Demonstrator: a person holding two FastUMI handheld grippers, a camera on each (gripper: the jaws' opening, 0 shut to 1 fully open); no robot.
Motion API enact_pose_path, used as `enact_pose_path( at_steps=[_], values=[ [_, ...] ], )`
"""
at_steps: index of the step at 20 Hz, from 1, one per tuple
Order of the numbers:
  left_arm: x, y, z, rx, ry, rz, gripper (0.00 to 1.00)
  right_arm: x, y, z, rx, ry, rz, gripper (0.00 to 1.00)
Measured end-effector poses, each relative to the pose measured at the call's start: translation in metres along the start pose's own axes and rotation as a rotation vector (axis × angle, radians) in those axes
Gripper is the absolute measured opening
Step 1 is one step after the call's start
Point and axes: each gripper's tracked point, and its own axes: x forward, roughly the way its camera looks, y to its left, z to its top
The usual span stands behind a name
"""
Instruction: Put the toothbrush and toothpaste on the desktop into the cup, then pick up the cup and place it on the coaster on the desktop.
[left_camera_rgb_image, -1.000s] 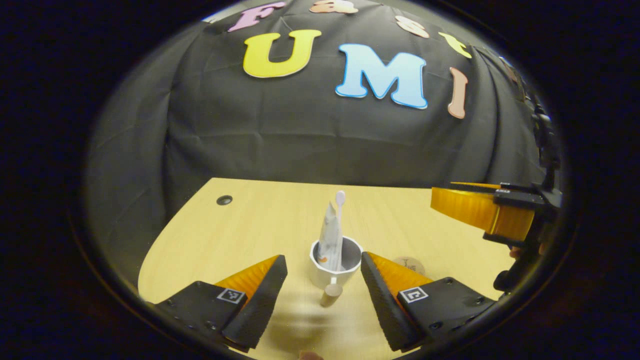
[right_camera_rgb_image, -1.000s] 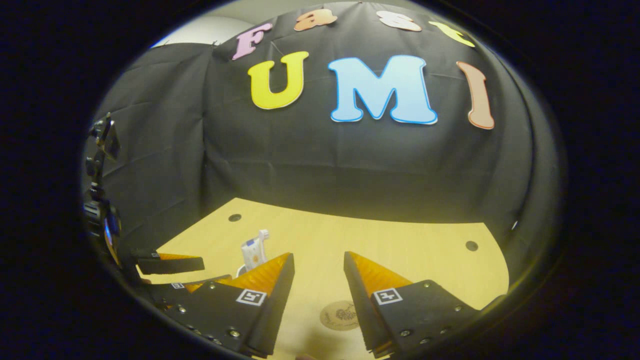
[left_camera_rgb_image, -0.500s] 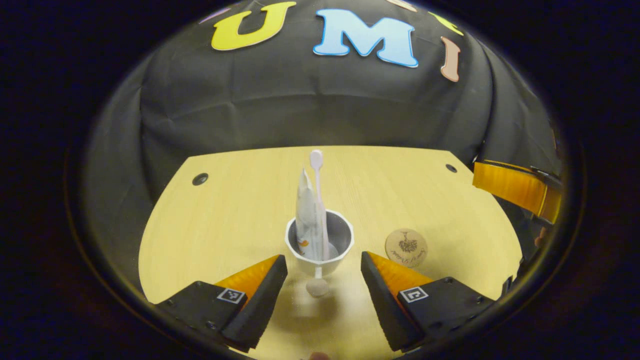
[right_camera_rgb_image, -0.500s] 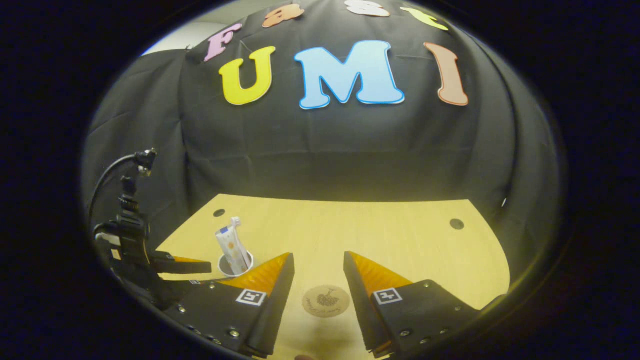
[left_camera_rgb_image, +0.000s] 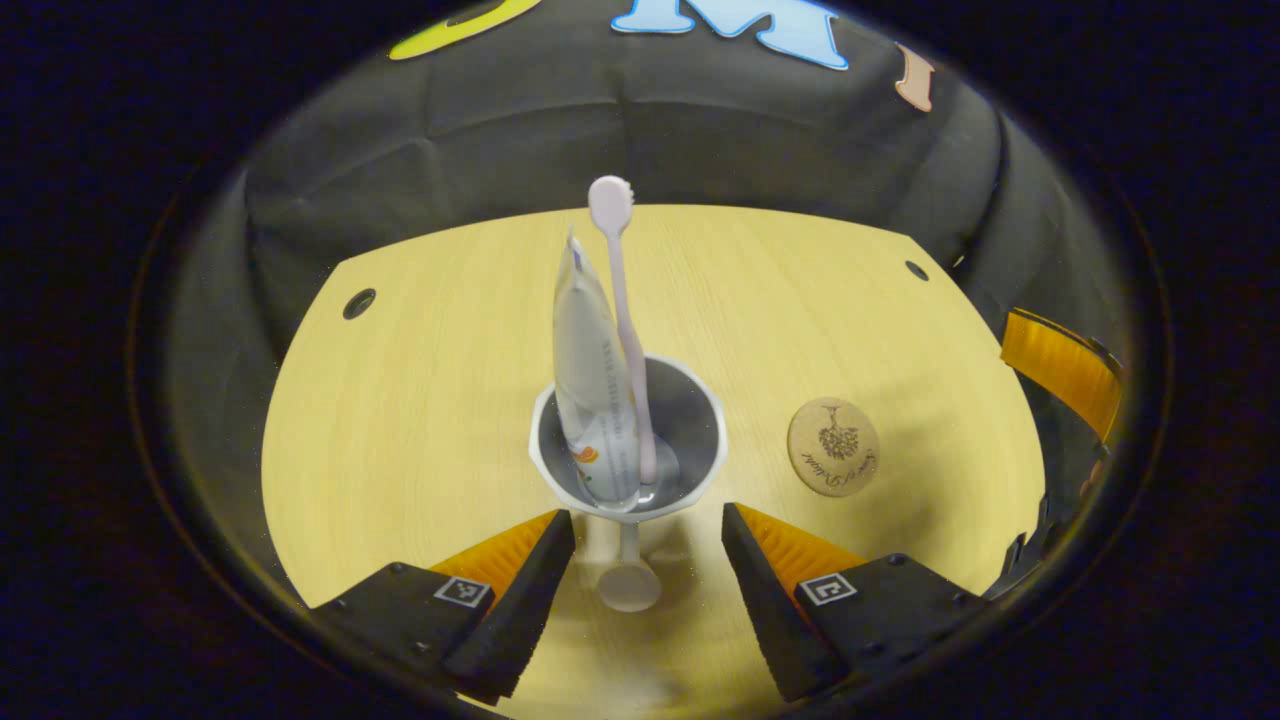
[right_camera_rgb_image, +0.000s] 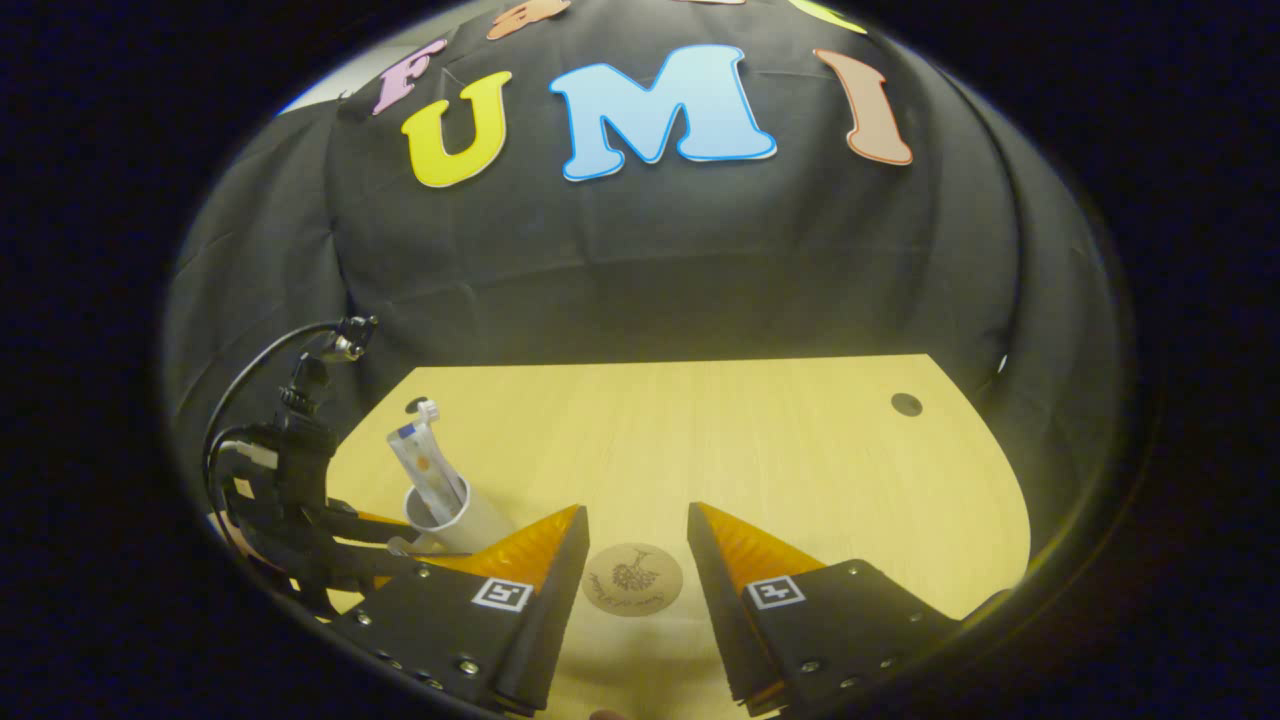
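Note:
A white cup (left_camera_rgb_image: 628, 470) stands on the wooden desk (left_camera_rgb_image: 420, 400), holding a pale toothbrush (left_camera_rgb_image: 618, 290) and a toothpaste tube (left_camera_rgb_image: 590, 380), both upright. My left gripper (left_camera_rgb_image: 648, 520) is open just behind the cup, and the cup's handle (left_camera_rgb_image: 628, 588) lies between its fingers without touching them. The round brown coaster (left_camera_rgb_image: 833, 446) lies to the right of the cup. In the right gripper view, my right gripper (right_camera_rgb_image: 637, 515) is open above the coaster (right_camera_rgb_image: 632, 579) with nothing held. The cup (right_camera_rgb_image: 455, 515) and the left gripper (right_camera_rgb_image: 300, 520) sit at the left.
The desk has cable holes at its back corners (left_camera_rgb_image: 359, 303) (left_camera_rgb_image: 916, 270) (right_camera_rgb_image: 906, 404). The black cloth wall rises right behind the desk. An orange finger of the right gripper (left_camera_rgb_image: 1060, 365) shows at the right edge of the left gripper view.
The left gripper has moved in on the cup and tipped downward, so the handle now lies between its fingers. The right gripper has drifted a little, the coaster staying between its fingers.

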Motion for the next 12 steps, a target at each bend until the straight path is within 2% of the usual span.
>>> enact_pose_path(
  at_steps=[2,4,10,11,12],
  values=[
    [0.001,0.0,-0.003,0.006,0.043,0.0,0.96,0.003,-0.006,-0.005,0.009,0.018,-0.003,0.63],
    [0.001,0.0,-0.008,0.014,0.082,0.0,0.86,0.008,-0.01,-0.008,0.019,0.032,-0.008,0.63],
    [0.01,0.004,-0.017,0.015,0.151,0.022,0.77,0.012,-0.023,-0.015,0.039,0.056,-0.03,0.63],
    [0.012,0.004,-0.02,0.01,0.158,0.025,0.7,0.012,-0.025,-0.016,0.04,0.058,-0.035,0.63],
    [0.012,0.003,-0.021,0.007,0.163,0.025,0.74,0.013,-0.027,-0.016,0.043,0.06,-0.039,0.63]
  ],
)
